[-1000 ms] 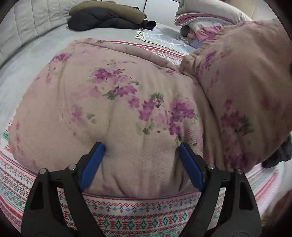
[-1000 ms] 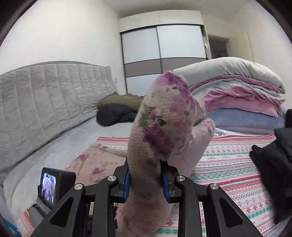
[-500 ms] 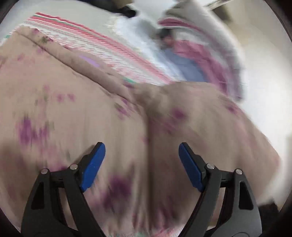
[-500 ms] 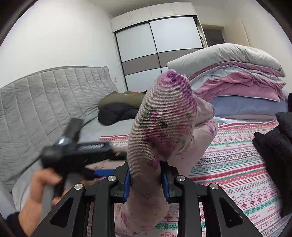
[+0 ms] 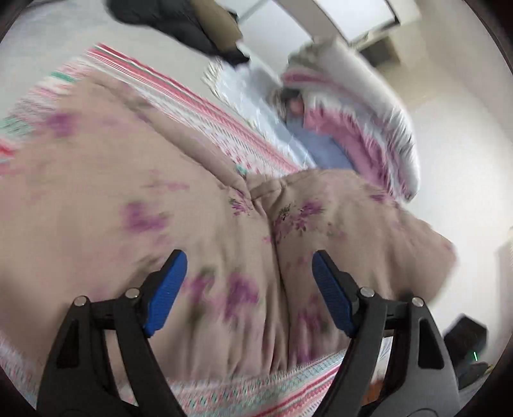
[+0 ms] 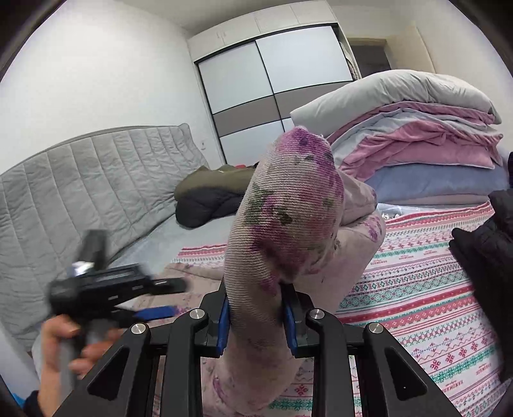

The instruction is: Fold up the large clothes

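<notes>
Left wrist view, blurred: the left gripper [image 5: 248, 290] hangs over the garment [image 5: 134, 231], a beige padded piece with purple flowers spread on the striped cover [image 5: 243, 396]. Its blue pads [image 5: 165, 293] stand wide apart with nothing clamped; cloth lies below and between them, and whether the pads touch it cannot be told. A crease runs up the garment between the pads, and to its right a fold [image 5: 352, 211] bulges higher. Beyond, at top left, lies a dark jacket [image 5: 179, 29]; at upper right is a stack of bedding [image 5: 346, 106].

Right wrist view, from the left: a quilted grey headboard [image 6: 83, 186], then the person's left hand [image 6: 61, 346] gripping the left gripper's [image 6: 154, 312] handle low beside the garment. At centre the right gripper [image 6: 255, 320] is clamped on a bunched part of the garment [image 6: 288, 218], which stands up above the pads. Behind it are a wardrobe [image 6: 272, 83] and the jacket [image 6: 208, 199]. To the right is the bedding [image 6: 416, 141], the striped cover [image 6: 416, 288], and at the edge some black clothing [image 6: 487, 243].
</notes>
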Available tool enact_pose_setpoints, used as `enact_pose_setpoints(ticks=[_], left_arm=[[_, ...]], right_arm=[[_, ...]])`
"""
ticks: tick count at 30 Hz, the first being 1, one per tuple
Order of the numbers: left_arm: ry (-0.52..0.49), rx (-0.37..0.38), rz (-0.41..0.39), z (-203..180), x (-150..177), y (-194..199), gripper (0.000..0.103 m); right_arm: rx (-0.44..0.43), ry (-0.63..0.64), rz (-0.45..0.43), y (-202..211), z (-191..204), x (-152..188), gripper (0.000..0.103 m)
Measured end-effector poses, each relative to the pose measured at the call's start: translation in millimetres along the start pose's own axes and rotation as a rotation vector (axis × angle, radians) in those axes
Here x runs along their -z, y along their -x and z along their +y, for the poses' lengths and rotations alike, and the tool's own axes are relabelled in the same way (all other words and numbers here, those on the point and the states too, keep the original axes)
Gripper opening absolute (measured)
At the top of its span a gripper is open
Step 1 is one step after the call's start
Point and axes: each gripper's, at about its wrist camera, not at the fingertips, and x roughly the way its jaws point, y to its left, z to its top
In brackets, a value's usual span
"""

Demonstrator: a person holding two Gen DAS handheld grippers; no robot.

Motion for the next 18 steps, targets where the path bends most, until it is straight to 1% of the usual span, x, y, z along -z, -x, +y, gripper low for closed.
enact_pose_setpoints(ticks=[1, 3, 5, 7, 9, 11, 12, 13, 15, 16, 17, 18], left_arm=[[0.027, -0.009, -0.017, 8, 4, 13, 0.080], [0.112, -0.038, -0.087, 37, 22, 49, 0.080], [0.171, -0.054, -0.158, 64, 41, 75, 0.080], [0.206, -0.064, -0.193, 86, 52, 89, 0.080], [0.206, -0.061, -0.216, 98, 54, 93, 0.080], [0.175, -0.023, -0.211, 98, 50, 84, 0.080], [0.149, -0.010, -0.185, 94, 47, 73, 0.080], [0.109, -0.032, -0.147, 87, 45, 59, 0.080], [0.031, -0.184, -0.101, 77, 42, 37, 0.080], [0.026, -0.225, -0.076, 78, 40, 28, 0.080], [0.055, -0.224, -0.053, 83, 36, 23, 0.079], [0.093, -0.185, -0.067, 90, 35, 30, 0.079]], right_arm=[[0.002, 0.007, -0.006, -1, 6, -3, 0.027], [0.000, 0.020, -0.017, -2, 20, -7, 0.026], [-0.005, 0.029, -0.024, -3, 33, -9, 0.026], [0.014, 0.085, -0.022, -4, 54, -8, 0.025], [0.025, 0.159, -0.007, -8, 76, -3, 0.024], [0.034, 0.208, 0.006, -13, 93, 1, 0.022], [0.034, 0.218, 0.010, -15, 99, 3, 0.021], [0.031, 0.224, 0.013, -16, 104, 3, 0.021], [0.028, 0.240, 0.014, -19, 115, 4, 0.019], [0.029, 0.258, 0.016, -21, 122, 4, 0.019], [0.029, 0.274, 0.021, -23, 128, 5, 0.018], [0.028, 0.287, 0.027, -24, 134, 6, 0.018]])
